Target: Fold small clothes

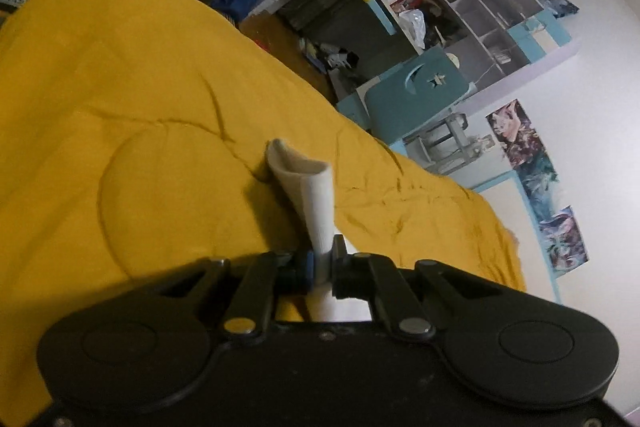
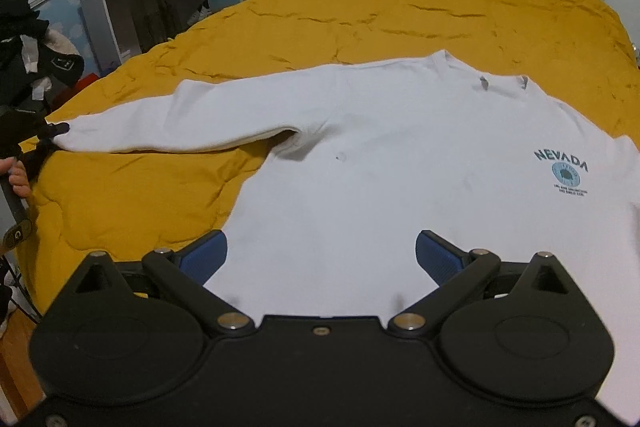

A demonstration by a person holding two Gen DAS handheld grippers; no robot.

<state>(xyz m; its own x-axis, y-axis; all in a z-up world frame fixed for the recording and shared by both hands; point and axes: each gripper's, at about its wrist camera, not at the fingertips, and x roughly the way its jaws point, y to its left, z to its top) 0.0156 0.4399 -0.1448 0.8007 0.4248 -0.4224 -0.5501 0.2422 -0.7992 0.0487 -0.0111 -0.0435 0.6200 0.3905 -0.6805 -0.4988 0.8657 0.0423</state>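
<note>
My left gripper point(image 1: 322, 261) is clenched on the cuff point(image 1: 304, 179) of the white sweatshirt point(image 2: 400, 155), the cuff's open mouth sticking up past the fingers. My right gripper point(image 2: 320, 255) hangs released over the near hem, blue pads point(image 2: 434, 257) wide apart. The sweatshirt lies flat on the yellow quilt point(image 2: 360, 7), collar far, hem near, its sleeve point(image 2: 200, 123) stretched straight out to the left. The chest print reads "NEVADA" over a round teal emblem; the smaller lines beneath are too blurred to read, I think.
</note>
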